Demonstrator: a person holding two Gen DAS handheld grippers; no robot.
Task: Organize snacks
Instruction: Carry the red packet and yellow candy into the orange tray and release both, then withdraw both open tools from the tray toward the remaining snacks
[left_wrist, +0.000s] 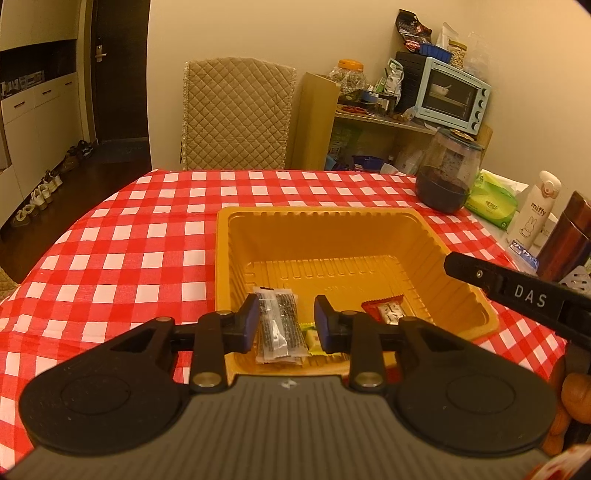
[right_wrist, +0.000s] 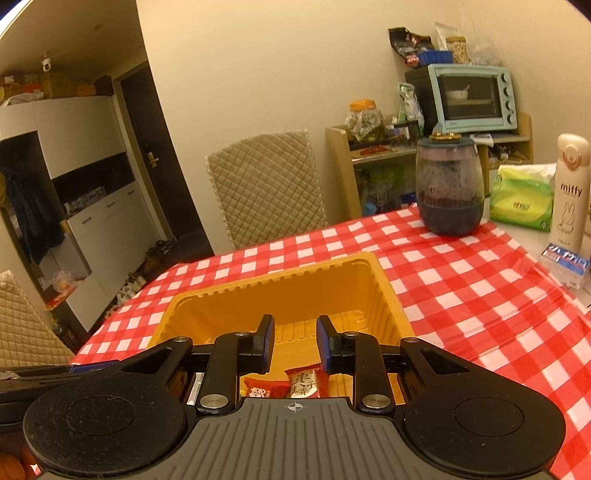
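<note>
An orange plastic tray (left_wrist: 332, 236) sits on the red-checked tablecloth; it also shows in the right wrist view (right_wrist: 280, 291). Inside lie a clear packet of black sesame bars (left_wrist: 279, 326), a small yellow-green packet (left_wrist: 317, 341) and a red-wrapped snack (left_wrist: 388, 310). My left gripper (left_wrist: 286, 321) is open and empty, just above the near end of the tray over the sesame packet. My right gripper (right_wrist: 295, 341) is open and empty over the tray; red snack packets (right_wrist: 284, 384) lie below it. The right gripper's black finger shows in the left wrist view (left_wrist: 517, 291).
A dark glass jar (left_wrist: 448, 173) stands behind the tray at the right. A green tissue pack (left_wrist: 491, 199), a white miffy bottle (left_wrist: 533, 210) and a brown flask (left_wrist: 565, 236) line the right edge. A quilted chair (left_wrist: 236, 114) stands behind the table. A blue toaster oven (left_wrist: 452, 94) sits on a shelf.
</note>
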